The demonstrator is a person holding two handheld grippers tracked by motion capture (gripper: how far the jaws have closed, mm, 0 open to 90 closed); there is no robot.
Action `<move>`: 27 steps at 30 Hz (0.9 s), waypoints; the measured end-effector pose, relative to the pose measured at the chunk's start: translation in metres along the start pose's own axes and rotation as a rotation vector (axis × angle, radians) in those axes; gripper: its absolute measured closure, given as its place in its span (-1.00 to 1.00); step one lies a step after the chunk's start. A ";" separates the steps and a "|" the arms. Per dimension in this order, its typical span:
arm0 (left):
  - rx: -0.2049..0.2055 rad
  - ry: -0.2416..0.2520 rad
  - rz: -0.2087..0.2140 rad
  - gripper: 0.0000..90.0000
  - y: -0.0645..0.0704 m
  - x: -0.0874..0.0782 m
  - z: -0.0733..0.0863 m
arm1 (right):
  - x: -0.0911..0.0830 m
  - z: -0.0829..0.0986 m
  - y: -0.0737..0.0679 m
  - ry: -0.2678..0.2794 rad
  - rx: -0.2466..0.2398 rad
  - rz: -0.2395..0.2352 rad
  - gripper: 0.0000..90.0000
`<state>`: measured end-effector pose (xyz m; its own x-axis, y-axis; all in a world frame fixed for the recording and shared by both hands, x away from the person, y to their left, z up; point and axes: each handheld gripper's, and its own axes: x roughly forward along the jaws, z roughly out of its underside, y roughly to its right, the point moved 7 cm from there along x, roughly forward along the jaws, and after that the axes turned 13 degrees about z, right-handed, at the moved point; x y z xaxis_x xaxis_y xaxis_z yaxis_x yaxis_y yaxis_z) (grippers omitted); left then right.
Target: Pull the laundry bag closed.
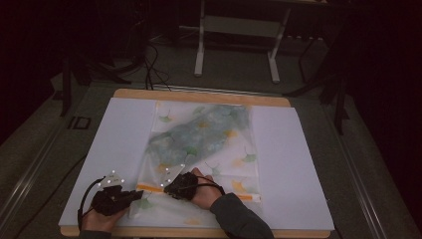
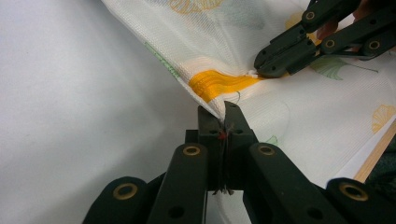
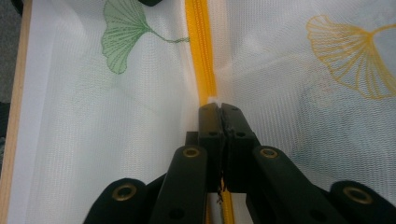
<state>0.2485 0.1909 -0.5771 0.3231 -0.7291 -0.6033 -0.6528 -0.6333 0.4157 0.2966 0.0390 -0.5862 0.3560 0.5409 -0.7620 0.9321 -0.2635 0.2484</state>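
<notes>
Nearest me, at the table's front edge, my left gripper (image 1: 130,195) is clamped on the corner of the mesh laundry bag (image 1: 204,149), right where the orange zipper (image 1: 152,188) ends; in the left gripper view the jaws stand pressed together with the white netting pinched and lifted between them. Just beyond it, my right gripper (image 1: 169,188) sits on the same zipper line, its jaws squeezed together on what I take to be the small white zipper pull (image 3: 214,100), with the orange zipper (image 3: 201,46) running away from the tips. The bag lies flat in the middle of the white sheet (image 1: 298,164) that covers the wooden table (image 1: 199,94), printed with green and yellow ginkgo leaves, and a bluish-green garment (image 1: 209,132) shows dimly through the netting in its far half. I judge the step in hand to be working the zipper: one gripper anchors the bag's end while the other has the pull. Whether the zipper is being opened or shut I cannot tell from here. The next move calls for the left grip to hold the corner taut and still while the right draws the pull straight along the orange track, low and level, so the mesh does not bunch under the slider or slip out of the pinch. Beyond the table stands a pale metal frame (image 1: 239,30) on the dark floor.
</notes>
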 end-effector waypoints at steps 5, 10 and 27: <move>0.000 -0.002 -0.002 0.97 0.000 0.000 0.000 | 0.000 -0.001 0.001 -0.017 -0.003 -0.017 0.98; 0.002 -0.003 0.003 0.97 0.000 0.000 0.000 | -0.002 0.000 0.002 -0.020 -0.003 -0.014 1.00; -0.002 0.010 0.002 0.97 -0.002 -0.003 0.000 | -0.021 0.023 0.009 -0.066 -0.051 0.038 1.00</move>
<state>0.2488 0.1945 -0.5759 0.3285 -0.7327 -0.5961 -0.6519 -0.6325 0.4182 0.2961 0.0071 -0.5817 0.3872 0.4776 -0.7887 0.9209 -0.2410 0.3062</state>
